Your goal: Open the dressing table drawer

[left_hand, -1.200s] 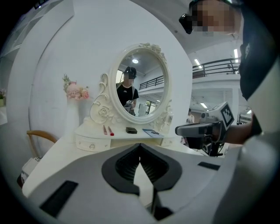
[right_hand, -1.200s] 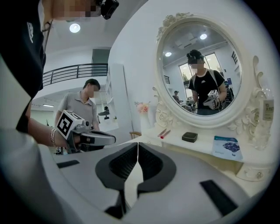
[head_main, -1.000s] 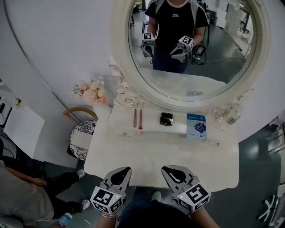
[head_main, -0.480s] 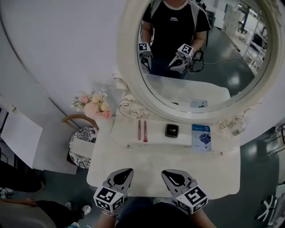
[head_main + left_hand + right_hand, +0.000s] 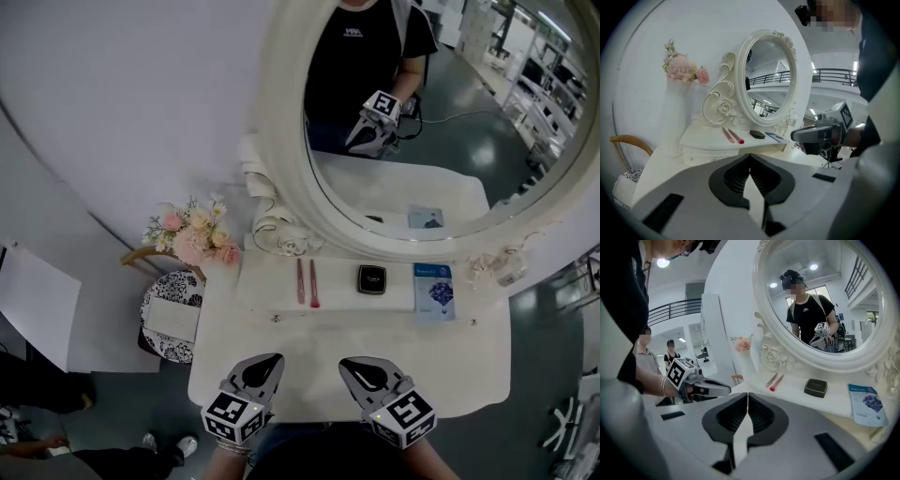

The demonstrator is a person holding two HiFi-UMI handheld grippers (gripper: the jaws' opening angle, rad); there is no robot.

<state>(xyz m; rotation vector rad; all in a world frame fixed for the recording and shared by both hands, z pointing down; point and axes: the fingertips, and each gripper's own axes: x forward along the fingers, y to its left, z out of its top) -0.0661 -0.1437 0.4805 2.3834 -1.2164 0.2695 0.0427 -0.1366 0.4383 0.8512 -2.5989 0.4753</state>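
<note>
- White tabletop of the dressing table [image 5: 309,370] fills the near ground. Your left gripper [image 5: 267,362] and right gripper [image 5: 351,366] hang over its front edge, side by side and apart from each other.
- Both pairs of jaws are pressed together with nothing between them, so you're carrying nothing.
- Past them, look for the drawer [image 5: 701,157]. It sits in the low raised shelf at the back of the table, with its front flush and small knobs showing. I'd judge it fully closed.
- So nothing of the job is done yet. You have the whole reach left. After that, part one gripper's jaws, take a knob and draw it toward yourself.
- On top of that shelf lie two pink brushes [image 5: 307,283], a black compact [image 5: 372,278] and a blue packet [image 5: 434,286]. A gentle pull should leave them be.
- Farthest back stand the oval mirror [image 5: 281,141] and the pink flowers [image 5: 192,239] to its left. Neither is in your way.
</note>
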